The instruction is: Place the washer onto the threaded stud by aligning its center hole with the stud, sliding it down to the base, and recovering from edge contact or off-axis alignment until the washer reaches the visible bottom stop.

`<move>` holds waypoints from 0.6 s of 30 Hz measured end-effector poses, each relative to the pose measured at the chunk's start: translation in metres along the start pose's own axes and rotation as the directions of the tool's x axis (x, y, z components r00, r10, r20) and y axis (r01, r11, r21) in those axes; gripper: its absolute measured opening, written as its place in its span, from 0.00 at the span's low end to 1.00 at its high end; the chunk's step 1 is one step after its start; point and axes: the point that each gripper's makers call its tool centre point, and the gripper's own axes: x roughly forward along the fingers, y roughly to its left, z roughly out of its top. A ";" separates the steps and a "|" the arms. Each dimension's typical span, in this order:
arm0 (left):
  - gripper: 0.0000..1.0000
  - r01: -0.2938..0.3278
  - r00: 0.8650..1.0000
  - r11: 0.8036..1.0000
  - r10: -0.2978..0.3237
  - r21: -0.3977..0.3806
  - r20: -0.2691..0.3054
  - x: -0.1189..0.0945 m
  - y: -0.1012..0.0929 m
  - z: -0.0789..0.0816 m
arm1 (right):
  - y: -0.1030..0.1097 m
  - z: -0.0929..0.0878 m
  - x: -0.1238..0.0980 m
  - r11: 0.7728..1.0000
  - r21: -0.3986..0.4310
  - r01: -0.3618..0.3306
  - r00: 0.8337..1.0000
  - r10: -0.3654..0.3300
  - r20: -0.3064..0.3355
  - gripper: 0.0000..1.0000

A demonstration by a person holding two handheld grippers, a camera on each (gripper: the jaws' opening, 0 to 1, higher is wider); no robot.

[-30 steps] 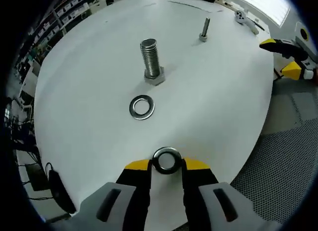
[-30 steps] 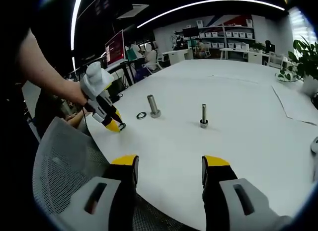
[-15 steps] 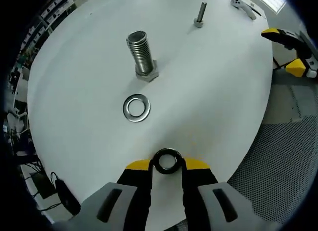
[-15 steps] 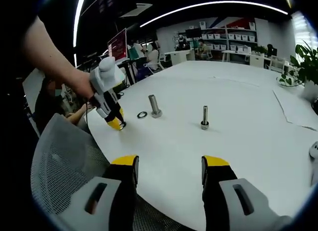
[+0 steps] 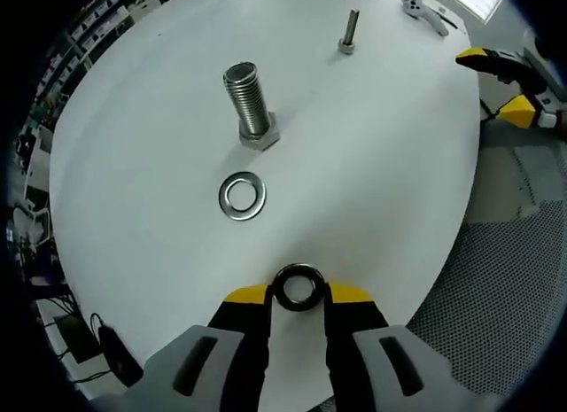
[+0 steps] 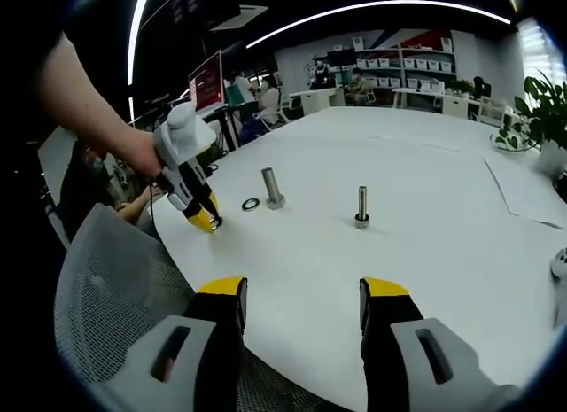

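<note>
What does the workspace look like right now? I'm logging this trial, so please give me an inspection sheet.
Surface: white table, round-edged.
Job's things: dark washer held in the left gripper; large threaded stud upright; silver washer lying flat in front of it, apart.
Clutter: slim bolt upright farther back; paper sheet.
Grippers: left shut on the dark washer; right gripper open, holding nothing.
Cables: dark cords beyond the table edge.
Surroundings: mesh chair, plant, shelving.
</note>
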 end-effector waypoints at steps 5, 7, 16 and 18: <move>0.21 -0.007 1.000 1.000 0.007 -0.024 0.021 -0.002 0.000 0.000 | 0.000 0.000 0.000 1.000 0.001 -0.001 1.000 0.001 -0.001 0.54; 0.20 -0.004 1.000 1.000 0.005 -0.031 0.017 -0.001 0.000 0.001 | 0.000 0.000 0.000 1.000 0.004 -0.002 1.000 0.002 -0.002 0.54; 0.19 -0.002 1.000 1.000 0.003 -0.030 0.005 -0.001 -0.001 0.001 | 0.000 -0.001 0.001 1.000 0.006 -0.003 1.000 0.003 -0.005 0.54; 0.19 -0.006 1.000 1.000 0.007 -0.027 0.012 -0.001 -0.001 0.001 | 0.001 -0.001 0.001 1.000 0.004 -0.004 1.000 0.004 -0.006 0.54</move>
